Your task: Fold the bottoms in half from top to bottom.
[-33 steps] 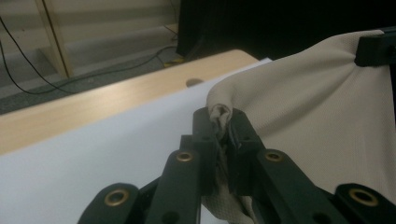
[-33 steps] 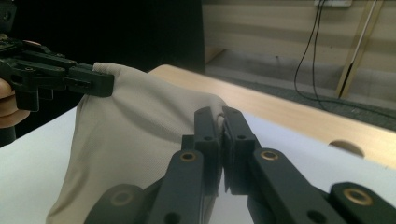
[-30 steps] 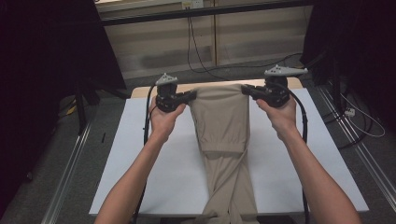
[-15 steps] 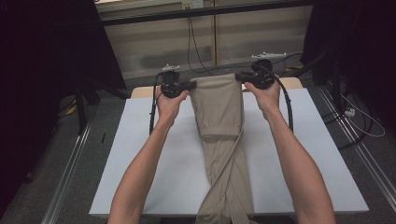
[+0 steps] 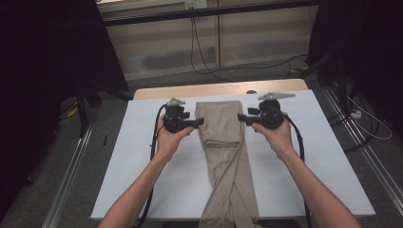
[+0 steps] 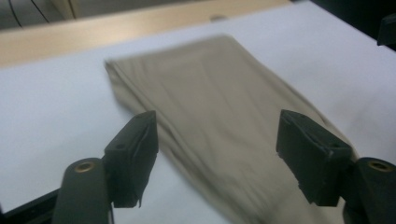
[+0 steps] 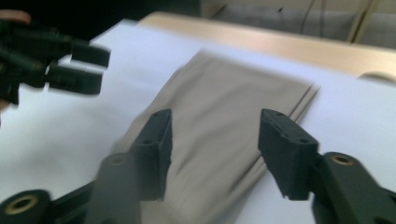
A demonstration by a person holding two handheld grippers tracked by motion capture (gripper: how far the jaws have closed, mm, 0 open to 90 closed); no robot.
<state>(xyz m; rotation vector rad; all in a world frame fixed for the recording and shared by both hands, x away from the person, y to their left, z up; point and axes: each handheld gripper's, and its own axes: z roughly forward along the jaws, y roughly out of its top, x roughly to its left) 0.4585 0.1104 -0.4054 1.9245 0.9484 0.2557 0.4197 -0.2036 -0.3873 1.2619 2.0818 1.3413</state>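
White sheeting (image 5: 142,156) covers your table, and the folded beige trousers (image 5: 223,142) now lie flat down its middle, top end toward the far edge and legs trailing off the near edge, where a second ago you held that end up. Your left gripper (image 5: 198,122) and right gripper (image 5: 241,117) have just been opening; both stand spread, empty, flanking the cloth. You've released it, so the laying-down looks done.
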